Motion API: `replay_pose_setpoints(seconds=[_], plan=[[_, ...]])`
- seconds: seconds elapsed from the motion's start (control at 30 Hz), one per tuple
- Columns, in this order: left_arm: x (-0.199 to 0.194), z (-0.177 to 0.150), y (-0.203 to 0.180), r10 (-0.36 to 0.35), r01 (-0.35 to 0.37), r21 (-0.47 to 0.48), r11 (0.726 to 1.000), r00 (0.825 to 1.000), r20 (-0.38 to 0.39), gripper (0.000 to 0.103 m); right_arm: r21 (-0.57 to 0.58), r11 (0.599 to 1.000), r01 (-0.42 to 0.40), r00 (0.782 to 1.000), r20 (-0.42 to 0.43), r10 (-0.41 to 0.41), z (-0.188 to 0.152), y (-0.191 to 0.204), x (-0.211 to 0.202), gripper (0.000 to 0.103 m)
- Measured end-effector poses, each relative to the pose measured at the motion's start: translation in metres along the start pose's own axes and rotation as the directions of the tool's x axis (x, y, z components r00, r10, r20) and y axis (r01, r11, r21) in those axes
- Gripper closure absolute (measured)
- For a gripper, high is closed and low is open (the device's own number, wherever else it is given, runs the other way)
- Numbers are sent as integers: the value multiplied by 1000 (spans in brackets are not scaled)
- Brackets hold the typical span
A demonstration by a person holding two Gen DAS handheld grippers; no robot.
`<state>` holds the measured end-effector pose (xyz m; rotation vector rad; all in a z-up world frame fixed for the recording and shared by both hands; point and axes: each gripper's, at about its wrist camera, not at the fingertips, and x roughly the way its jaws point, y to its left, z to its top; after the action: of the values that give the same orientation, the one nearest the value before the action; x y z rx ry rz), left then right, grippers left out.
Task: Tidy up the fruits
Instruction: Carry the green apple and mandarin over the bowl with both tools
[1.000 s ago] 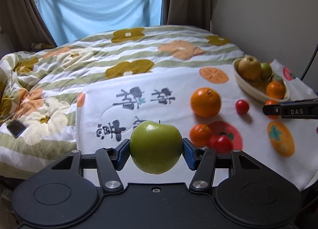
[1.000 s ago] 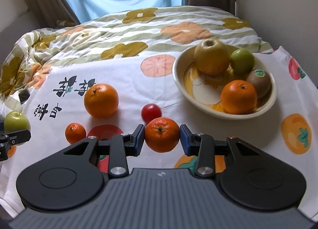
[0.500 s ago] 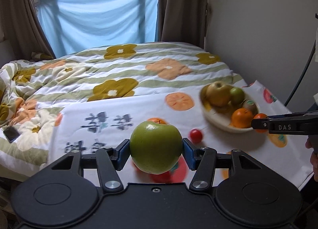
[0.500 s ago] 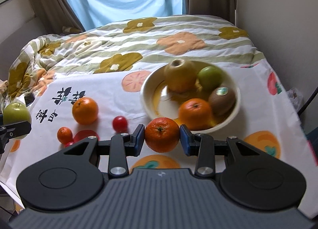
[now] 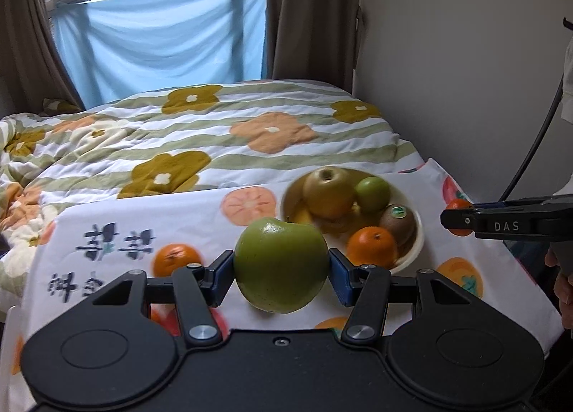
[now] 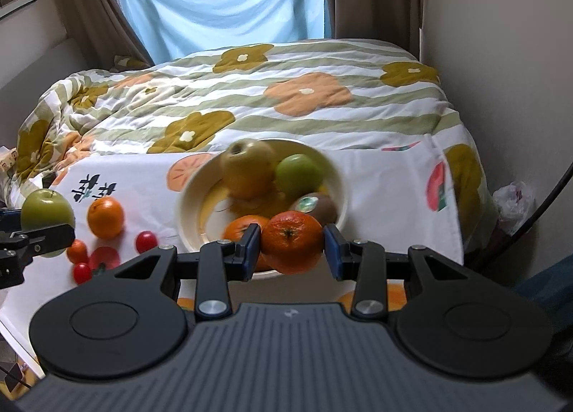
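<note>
Left gripper (image 5: 281, 274) clamps a green apple (image 5: 281, 265), right gripper (image 6: 292, 249) a mandarin (image 6: 292, 242); both are held aloft near the bowl (image 6: 186, 211), presumably for dropping in. 1 orange (image 6: 105, 217) and 2 cherry tomatoes (image 6: 146, 241) lie on the cloth at left. Bowl contents are blurred; its near rim is hidden behind the fruit.

Bowl (image 6: 186, 204) sits right of the loose orange (image 6: 106, 217) on the cloth (image 6: 386, 193).

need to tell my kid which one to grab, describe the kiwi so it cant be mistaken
Find the cream bowl on the white fruit-print cloth. The kiwi sits at its near right side, beside an orange: the only fuzzy brown fruit, with a small round green sticker.
</note>
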<state>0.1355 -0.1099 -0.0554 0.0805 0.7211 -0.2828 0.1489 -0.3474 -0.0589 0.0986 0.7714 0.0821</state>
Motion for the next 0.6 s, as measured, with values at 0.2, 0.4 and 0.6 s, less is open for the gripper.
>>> replay_pose_setpoints(seconds=[0.2,0.4,0.6], plan=[[35,11,-29,4,-4,-1,1000,1000,-17,43,-12,1000,-23,1000,-9,23,8,-30,14,50],[74,22,-42,18,-19,-9,1000,999,-42,43,-19,999,-40,999,-28,40,15,-52,33,50],[112,28,-44,33,-35,-17,999,996,-82,43,-22,998,-58,997,-47,57,20,-64,53,50]])
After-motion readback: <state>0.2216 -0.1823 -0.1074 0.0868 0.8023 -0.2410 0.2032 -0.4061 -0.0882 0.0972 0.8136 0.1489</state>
